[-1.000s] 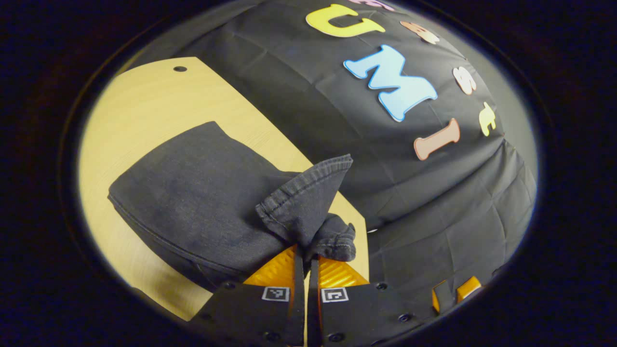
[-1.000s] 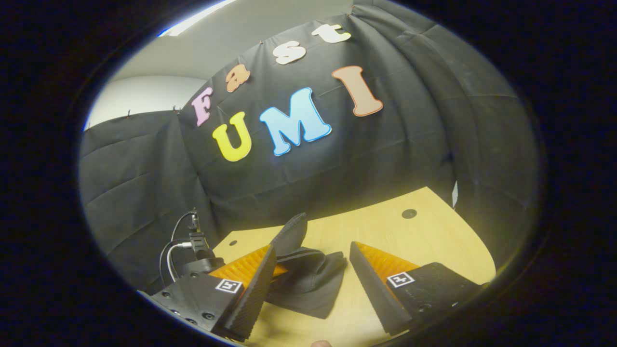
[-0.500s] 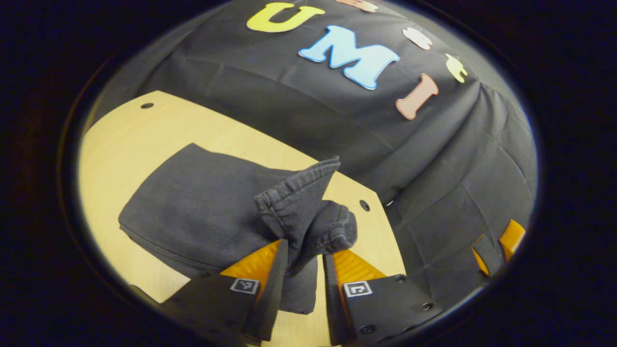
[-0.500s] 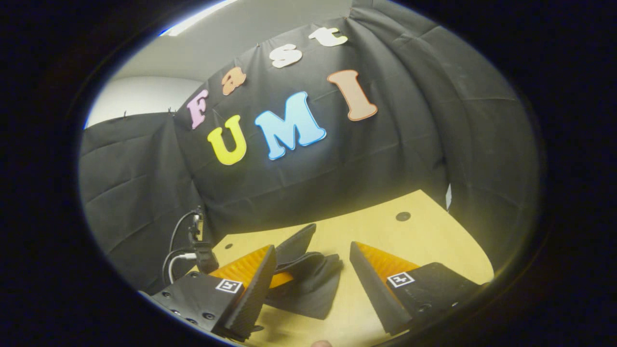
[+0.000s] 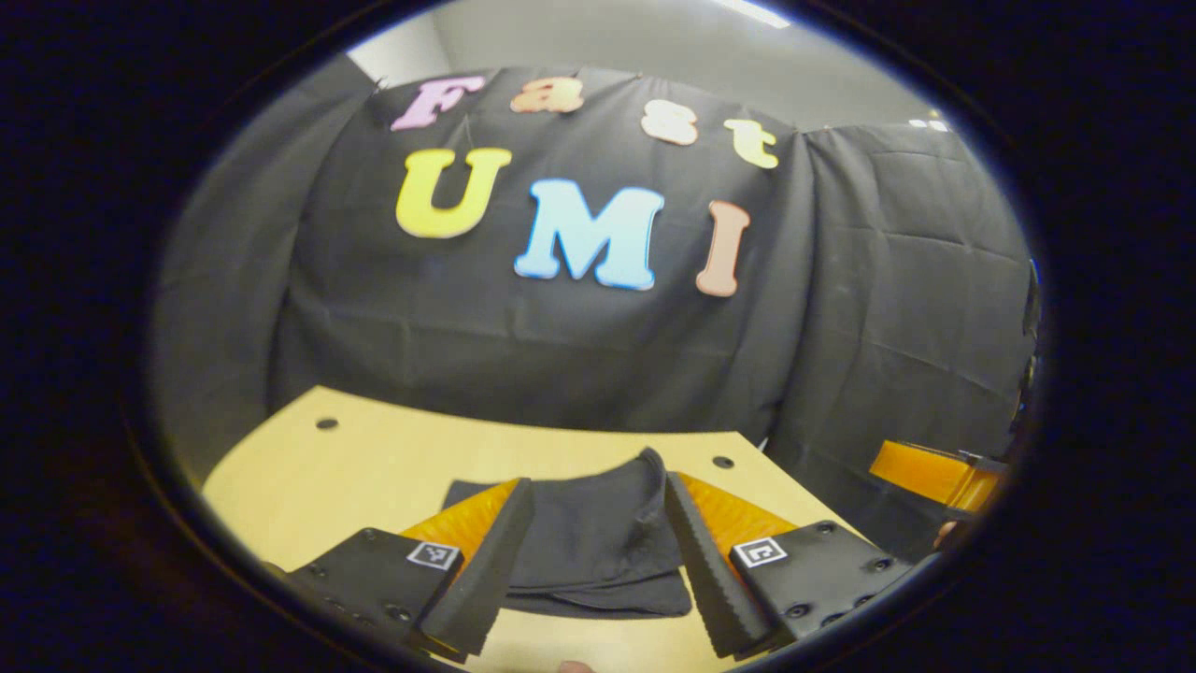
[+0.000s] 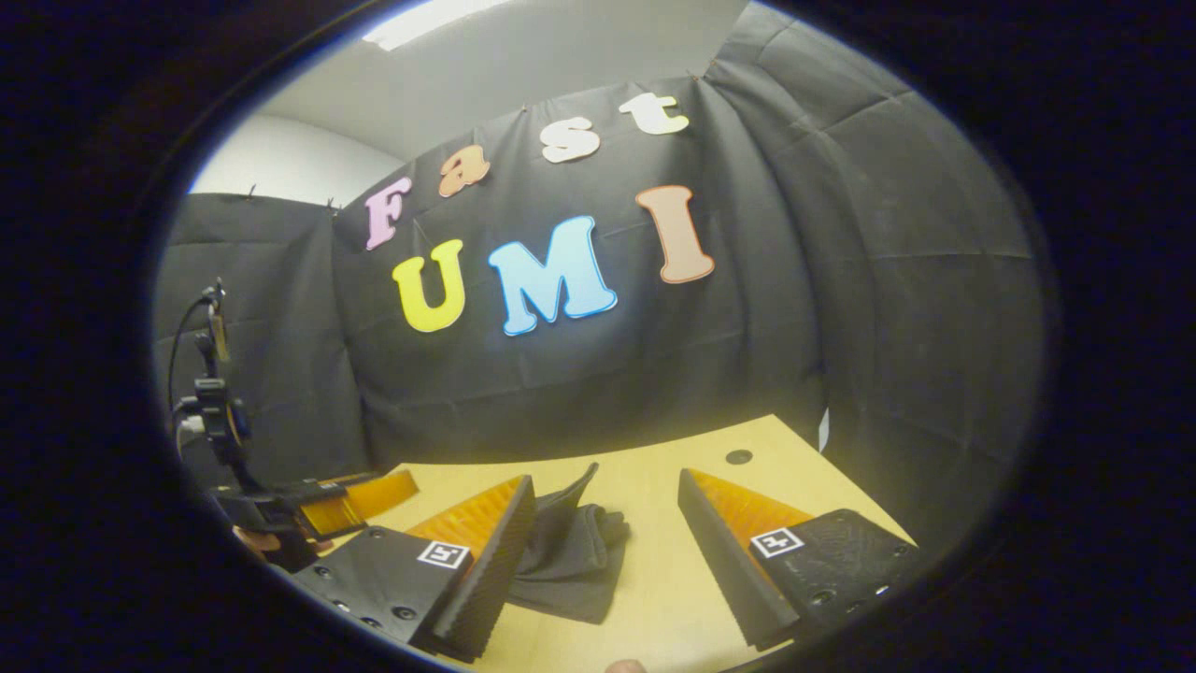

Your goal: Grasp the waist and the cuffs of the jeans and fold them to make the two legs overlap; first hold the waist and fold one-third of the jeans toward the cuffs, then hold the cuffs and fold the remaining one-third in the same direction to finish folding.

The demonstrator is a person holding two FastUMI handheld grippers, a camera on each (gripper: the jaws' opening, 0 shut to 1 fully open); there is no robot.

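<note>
We're holding both grippers w/ jaws wide and empty above the wooden table: left gripper is framing the folded jeans, which are lying in a dark bundle near the table's far edge, and right gripper is hovering just right of the bundle. We're judging the fold prob. done, but one cuff corner is sticking up, so the top layer could spring open or slide off. No brand or label is legible on the jeans; fingers are carrying small square markers, unreadable.

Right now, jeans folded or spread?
Folded: the jeans lie as a compact layered stack on the table, stacked edges visible at the near side.
</note>
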